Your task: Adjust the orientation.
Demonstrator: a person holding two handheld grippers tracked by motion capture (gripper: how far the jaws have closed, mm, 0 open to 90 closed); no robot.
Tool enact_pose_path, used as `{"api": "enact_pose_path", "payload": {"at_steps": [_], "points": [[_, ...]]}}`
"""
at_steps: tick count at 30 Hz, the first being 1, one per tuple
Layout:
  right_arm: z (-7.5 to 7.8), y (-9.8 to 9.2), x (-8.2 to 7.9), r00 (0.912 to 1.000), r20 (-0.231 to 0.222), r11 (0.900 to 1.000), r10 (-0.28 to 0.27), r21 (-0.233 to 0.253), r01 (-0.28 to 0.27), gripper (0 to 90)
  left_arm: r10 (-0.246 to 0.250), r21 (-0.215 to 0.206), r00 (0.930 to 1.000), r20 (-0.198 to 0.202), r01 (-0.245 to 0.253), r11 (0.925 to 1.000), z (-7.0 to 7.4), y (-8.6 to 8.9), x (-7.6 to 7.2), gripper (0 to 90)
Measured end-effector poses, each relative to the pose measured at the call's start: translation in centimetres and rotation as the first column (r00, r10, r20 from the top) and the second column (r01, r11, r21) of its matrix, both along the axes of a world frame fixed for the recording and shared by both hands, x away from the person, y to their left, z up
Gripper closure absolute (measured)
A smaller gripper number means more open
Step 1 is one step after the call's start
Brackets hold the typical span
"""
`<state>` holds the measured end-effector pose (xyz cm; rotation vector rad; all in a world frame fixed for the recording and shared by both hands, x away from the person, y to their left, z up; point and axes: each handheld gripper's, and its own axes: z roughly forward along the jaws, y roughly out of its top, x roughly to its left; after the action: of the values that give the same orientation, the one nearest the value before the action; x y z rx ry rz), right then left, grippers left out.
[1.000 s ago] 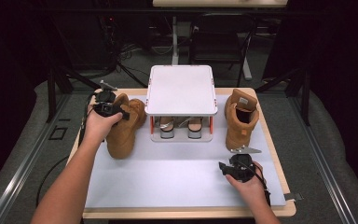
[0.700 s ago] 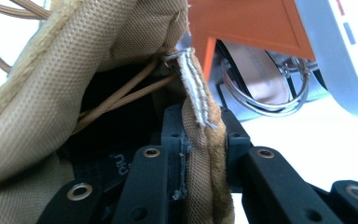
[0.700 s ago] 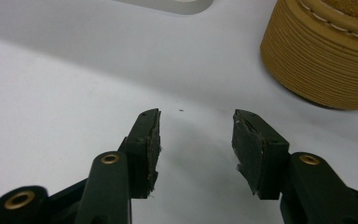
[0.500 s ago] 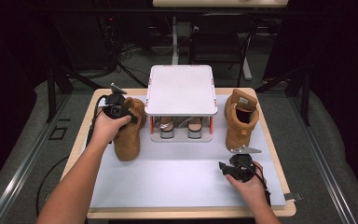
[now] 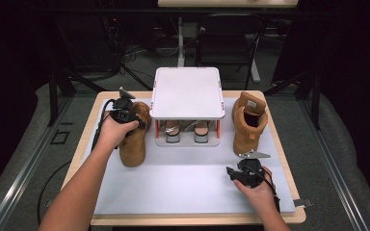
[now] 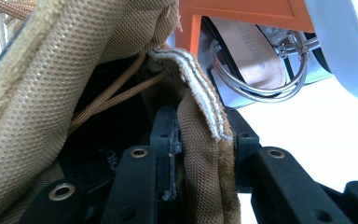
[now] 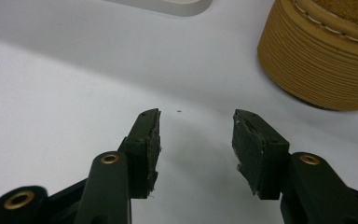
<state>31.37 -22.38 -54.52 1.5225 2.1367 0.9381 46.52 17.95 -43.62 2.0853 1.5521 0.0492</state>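
High view: the white rack (image 5: 187, 94) mid-tabletop shelters sandals (image 5: 187, 131) on its lower shelf (straps half hidden). Just left of it, the left gripper (image 5: 125, 111) has its fingers (image 6: 165, 135) clamped on the left boot (image 5: 134, 139) collar. The right gripper (image 5: 243, 173) rests with fingers (image 7: 147, 140) apart, near the right boot (image 5: 247, 122).

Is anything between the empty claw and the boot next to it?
Nothing visible. The right claw is open over bare white table, and the right boot stands just ahead to one side, apart from it.
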Motion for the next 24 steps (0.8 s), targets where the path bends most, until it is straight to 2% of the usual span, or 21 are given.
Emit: {"api": "enact_pose_path", "payload": {"at_steps": [4, 7, 15, 24], "points": [[0.0, 0.0, 0.0, 1.0000, -0.001, 1.000, 0.000, 0.000, 0.000, 51.4, 0.000, 0.006, 1.0000, -0.002, 0.000, 1.0000, 0.1, 0.0, -0.1, 67.3], [0.0, 0.0, 0.0, 1.0000, -0.002, 1.000, 0.000, -0.001, 0.000, 51.3, -0.001, -0.017, 1.0000, 0.006, 0.001, 0.9999, 0.5, 0.1, -0.2, 63.6], [0.0, 0.1, 0.0, 1.0000, -0.001, 1.000, -0.001, -0.002, 0.001, 51.3, -0.001, 0.002, 0.9998, 0.022, 0.001, 1.0000, 1.7, 0.4, -0.7, 62.6], [0.7, 0.1, -0.1, 1.0000, 0.005, 1.000, 0.002, -0.003, -0.002, 51.3, -0.003, -0.016, 0.9994, 0.033, 0.004, 0.9999, 2.5, 1.4, -1.6, 59.9]]}}
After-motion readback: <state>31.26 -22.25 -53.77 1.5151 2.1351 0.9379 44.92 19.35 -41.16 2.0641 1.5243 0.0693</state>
